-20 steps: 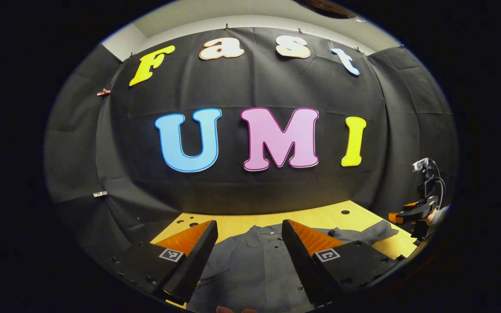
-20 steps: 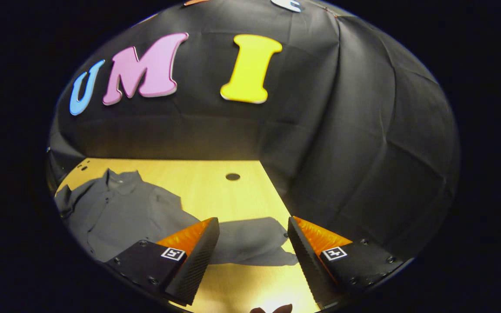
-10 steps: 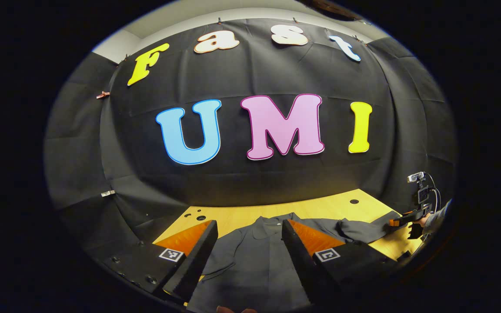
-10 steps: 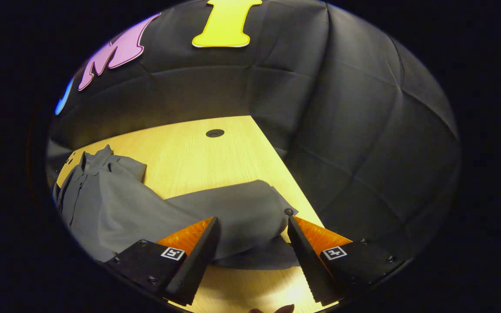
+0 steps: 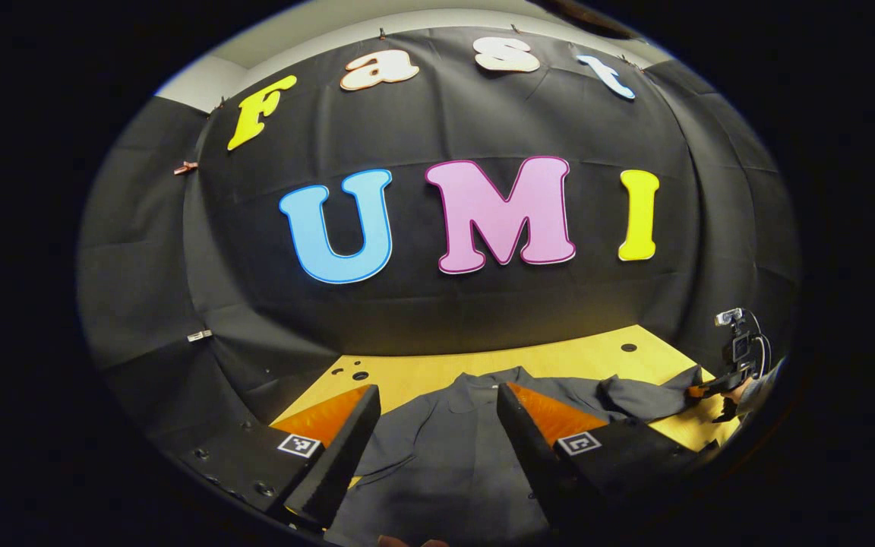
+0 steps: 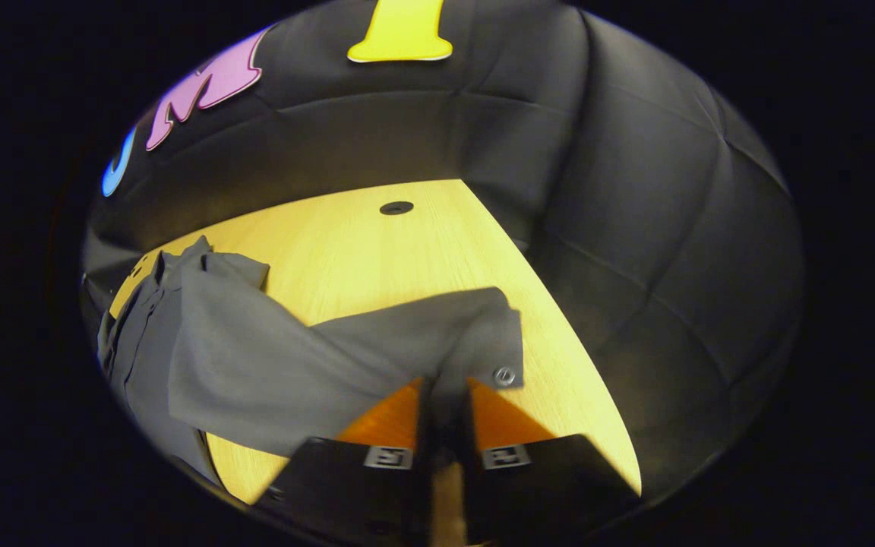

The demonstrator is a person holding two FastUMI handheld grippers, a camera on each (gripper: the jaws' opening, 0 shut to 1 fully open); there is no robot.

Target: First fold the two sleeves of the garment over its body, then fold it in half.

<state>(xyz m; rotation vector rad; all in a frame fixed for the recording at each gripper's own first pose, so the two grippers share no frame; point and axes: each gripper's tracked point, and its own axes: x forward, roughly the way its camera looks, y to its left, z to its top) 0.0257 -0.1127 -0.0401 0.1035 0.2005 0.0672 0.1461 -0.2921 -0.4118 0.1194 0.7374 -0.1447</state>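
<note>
The right tongs [image 6: 445, 395], open half a second ago, have closed on the cuff of the dark grey fabric shirt's sleeve [image 6: 475, 342], ready for folding; left tongs [image 5: 437, 425] gape above the shirt body.

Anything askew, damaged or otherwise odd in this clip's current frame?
Nothing stands out. The grey shirt lies on the wooden table, its sleeve cuff pinched in the right hand-held gripper. The left hand-held gripper hovers open above the shirt body.
</note>
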